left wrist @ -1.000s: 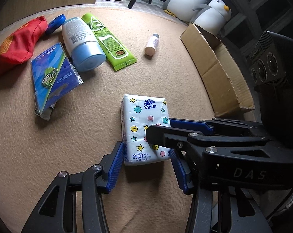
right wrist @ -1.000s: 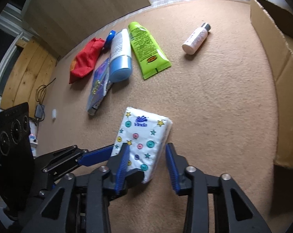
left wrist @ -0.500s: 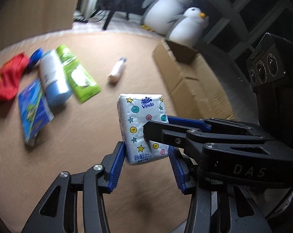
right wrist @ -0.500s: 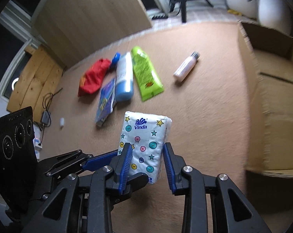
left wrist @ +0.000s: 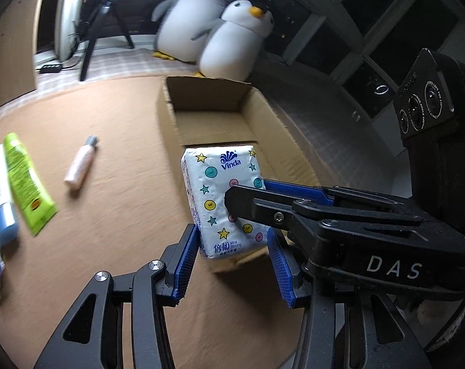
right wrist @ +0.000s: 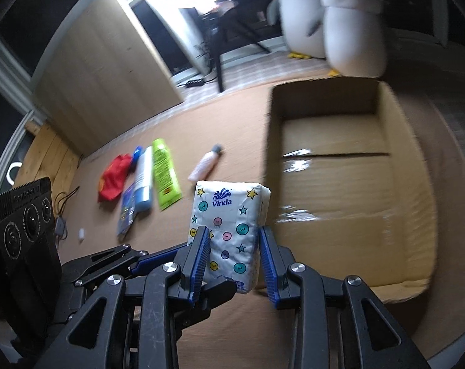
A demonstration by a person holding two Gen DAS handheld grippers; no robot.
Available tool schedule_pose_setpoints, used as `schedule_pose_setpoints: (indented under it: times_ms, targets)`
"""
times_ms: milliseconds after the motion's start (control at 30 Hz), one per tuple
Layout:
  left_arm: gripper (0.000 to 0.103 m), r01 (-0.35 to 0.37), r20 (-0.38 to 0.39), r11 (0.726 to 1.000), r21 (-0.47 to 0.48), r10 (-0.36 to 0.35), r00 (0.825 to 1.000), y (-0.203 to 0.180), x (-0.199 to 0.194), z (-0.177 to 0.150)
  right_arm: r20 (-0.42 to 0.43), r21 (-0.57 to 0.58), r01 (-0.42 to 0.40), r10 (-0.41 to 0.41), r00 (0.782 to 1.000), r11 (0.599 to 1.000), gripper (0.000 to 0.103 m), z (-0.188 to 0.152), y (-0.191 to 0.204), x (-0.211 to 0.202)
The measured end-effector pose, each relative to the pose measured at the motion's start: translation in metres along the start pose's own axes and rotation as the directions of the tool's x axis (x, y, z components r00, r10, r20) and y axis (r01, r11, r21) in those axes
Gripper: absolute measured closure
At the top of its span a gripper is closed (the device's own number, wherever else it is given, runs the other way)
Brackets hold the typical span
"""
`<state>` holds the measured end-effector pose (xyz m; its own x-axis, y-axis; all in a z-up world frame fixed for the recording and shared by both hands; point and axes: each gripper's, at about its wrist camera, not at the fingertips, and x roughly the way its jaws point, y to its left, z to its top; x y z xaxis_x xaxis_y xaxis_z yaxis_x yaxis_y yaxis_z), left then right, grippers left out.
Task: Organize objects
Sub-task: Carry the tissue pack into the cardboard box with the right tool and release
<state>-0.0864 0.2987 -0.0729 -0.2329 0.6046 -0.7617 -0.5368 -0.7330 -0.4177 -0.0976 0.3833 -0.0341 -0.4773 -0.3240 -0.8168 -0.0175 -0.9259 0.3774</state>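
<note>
A white tissue pack (left wrist: 224, 203) printed with stars and coloured dots sits at the centre of both wrist views, lifted clear of the tan carpet (left wrist: 115, 209). Both tools are clamped on it. The left tool (left wrist: 232, 256) squeezes its lower end across the width, and the right tool (right wrist: 232, 261) pinches its thin sides. The pack's long axis points up the frame, away from both tools.

An open cardboard box (right wrist: 340, 166) lies just beyond the pack. It fills the upper right of the right wrist view and the upper middle of the left wrist view (its floor looks bare). The likely next move carries the pack forward over the near wall.

A green tube (right wrist: 164, 173) and a small pale bottle (right wrist: 206, 163) lie at left.
</note>
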Motion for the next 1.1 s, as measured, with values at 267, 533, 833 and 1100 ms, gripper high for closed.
schedule_pose_setpoints:
  times_ms: [267, 533, 833, 1100]
  targets:
    - [0.053, -0.012, -0.024, 0.999, 0.03, 0.012, 1.0, -0.016, 0.024, 0.012, 0.006, 0.029, 0.035, -0.035, 0.999, 0.999, 0.073, 0.01, -0.036, -0.005]
    - [0.031, -0.035, -0.015, 0.999, 0.026, 0.035, 0.999, -0.01, 0.016, 0.01, 0.023, 0.051, 0.069, -0.07, 0.997, 0.996, 0.053, 0.01, -0.043, -0.009]
    - [0.031, -0.075, 0.001, 0.996, -0.051, 0.075, 0.997, 0.026, -0.018, -0.004, 0.036, 0.065, 0.059, -0.061, 0.997, 0.996, 0.052, 0.005, -0.033, -0.014]
    - [0.031, -0.185, 0.009, 0.966, -0.181, 0.19, 0.982, 0.099, -0.064, -0.026, 0.039, 0.054, 0.035, -0.037, 0.999, 0.998, 0.052, -0.009, -0.007, -0.011]
